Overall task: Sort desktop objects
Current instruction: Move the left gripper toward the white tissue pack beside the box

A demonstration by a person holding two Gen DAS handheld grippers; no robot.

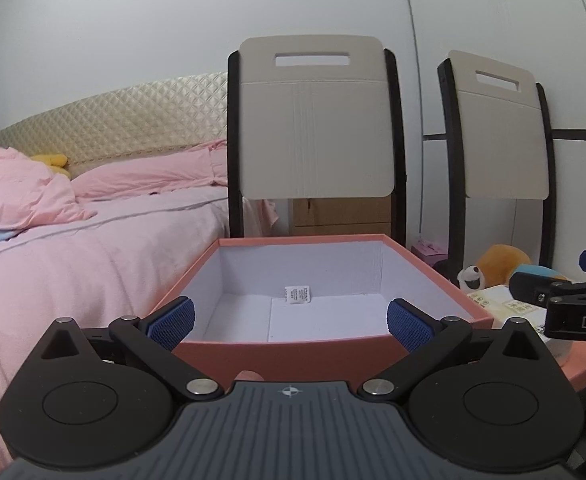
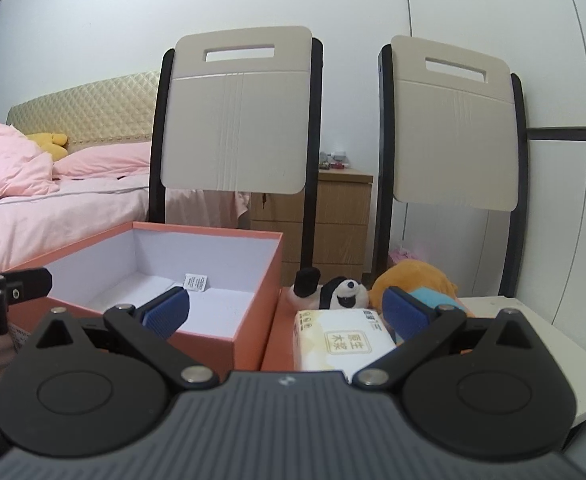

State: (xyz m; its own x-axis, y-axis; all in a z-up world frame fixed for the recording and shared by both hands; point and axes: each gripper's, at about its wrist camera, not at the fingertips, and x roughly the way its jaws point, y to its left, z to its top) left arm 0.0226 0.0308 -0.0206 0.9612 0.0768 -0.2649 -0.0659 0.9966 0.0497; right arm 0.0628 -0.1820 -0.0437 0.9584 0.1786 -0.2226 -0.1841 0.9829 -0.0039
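Observation:
An open salmon-pink box (image 1: 289,350) with a white inside stands in front of my left gripper (image 1: 291,322), which is open and empty at its near wall. A small white sachet (image 1: 297,294) lies in the box. In the right wrist view the box (image 2: 249,320) is at the left. My right gripper (image 2: 287,314) is open and empty, over a tissue pack (image 2: 343,344). Behind the pack lie a panda plush (image 2: 339,292) and an orange and blue plush (image 2: 417,280). The tissue pack (image 1: 501,300) and plushes (image 1: 501,262) show at the right of the left wrist view.
The box's pink lid (image 2: 279,340) lies under the tissue pack. Two chairs (image 2: 237,120) (image 2: 453,128) stand behind the table. A bed with pink bedding (image 1: 73,248) is at the left. A wooden nightstand (image 2: 333,220) is behind. The white table edge (image 2: 573,360) is at the right.

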